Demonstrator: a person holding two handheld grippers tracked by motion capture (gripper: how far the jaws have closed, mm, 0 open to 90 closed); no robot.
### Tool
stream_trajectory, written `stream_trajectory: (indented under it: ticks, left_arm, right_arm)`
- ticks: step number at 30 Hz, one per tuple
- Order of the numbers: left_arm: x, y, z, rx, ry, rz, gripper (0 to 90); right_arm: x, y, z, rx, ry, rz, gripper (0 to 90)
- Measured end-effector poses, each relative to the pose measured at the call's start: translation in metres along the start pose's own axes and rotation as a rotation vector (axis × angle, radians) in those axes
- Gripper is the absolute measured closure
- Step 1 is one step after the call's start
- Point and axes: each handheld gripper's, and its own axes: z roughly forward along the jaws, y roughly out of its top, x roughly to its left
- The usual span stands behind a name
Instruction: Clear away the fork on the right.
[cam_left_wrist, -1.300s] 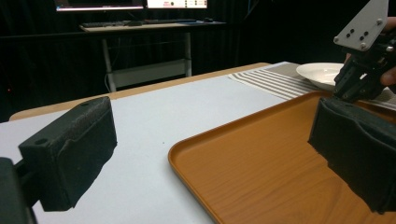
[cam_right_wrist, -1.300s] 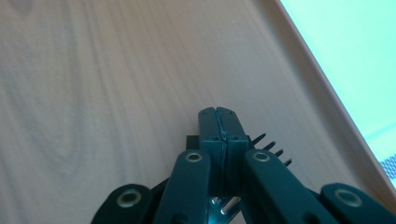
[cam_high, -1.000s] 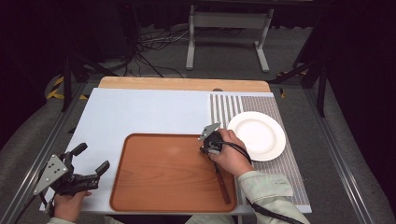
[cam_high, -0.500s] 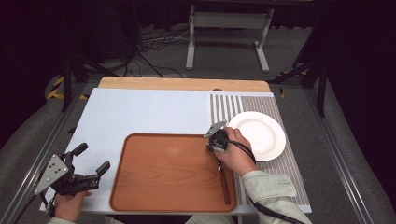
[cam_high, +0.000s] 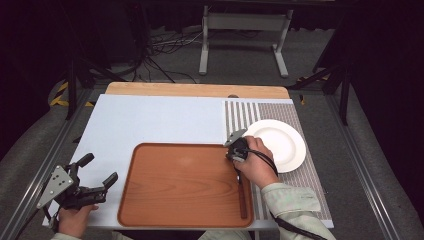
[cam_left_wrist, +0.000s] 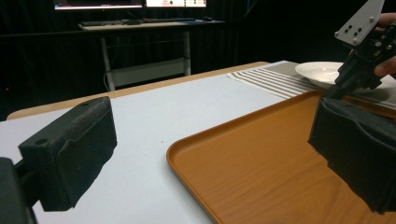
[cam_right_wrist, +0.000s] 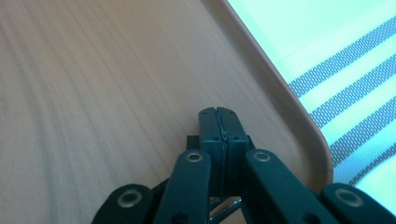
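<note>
A brown wooden tray (cam_high: 185, 185) lies at the table's front middle. My right gripper (cam_high: 235, 152) hangs over the tray's far right corner and points down. In the right gripper view its jaws (cam_right_wrist: 218, 121) are shut together with nothing between them, just above the tray's floor (cam_right_wrist: 93, 93) near its rounded rim. A white plate (cam_high: 277, 142) rests on the striped mat just right of that hand. My left gripper (cam_high: 99, 169) stands open at the table's front left corner, left of the tray. In the left gripper view, only air lies between its pads (cam_left_wrist: 70, 149).
The striped placemat (cam_high: 300, 185) covers the table's right side, with the plate (cam_left_wrist: 322, 72) on it. A pale blue sheet (cam_high: 150, 120) covers the left and middle. A wooden strip (cam_high: 195, 90) runs along the far edge. Beyond the table are a metal stand and cables on the floor.
My right hand has edged a little to the right, toward the tray's far right corner and the plate. The left gripper has stayed where it was.
</note>
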Motion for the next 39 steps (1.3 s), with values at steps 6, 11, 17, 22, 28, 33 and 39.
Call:
stream_trajectory:
  ticks: [6, 11, 17, 22, 28, 33, 39]
  left_arm:
    - [0.000, 0.000, 0.001, 0.002, -0.001, 0.000, 1.5]
    - [0.000, 0.000, 0.001, 0.001, -0.002, 0.002, 1.5]
    - [0.000, 0.000, 0.003, 0.001, -0.008, 0.001, 1.5]
    - [0.000, 0.000, 0.004, 0.005, -0.013, 0.002, 1.5]
    - [0.000, 0.001, 0.003, -0.002, -0.009, 0.001, 1.5]
    - [-0.001, 0.000, 0.004, 0.004, -0.011, 0.001, 1.5]
    - [-0.001, 0.000, 0.004, 0.003, -0.010, -0.001, 1.6]
  right_arm:
    - [-0.002, -0.002, -0.001, -0.005, 0.005, 0.015, 90.0]
    - [-0.002, 0.000, -0.007, -0.028, 0.003, 0.016, 90.0]
    - [-0.001, 0.002, -0.024, -0.095, 0.012, 0.015, 82.3]
    - [-0.001, 0.001, -0.040, -0.154, 0.029, -0.006, 62.8]
    - [-0.001, -0.004, -0.060, -0.285, 0.055, 0.004, 26.9]
    - [0.001, -0.010, -0.078, -0.386, 0.060, -0.017, 17.0]
    - [-0.001, -0.020, -0.095, -0.432, 0.046, -0.002, 15.1]
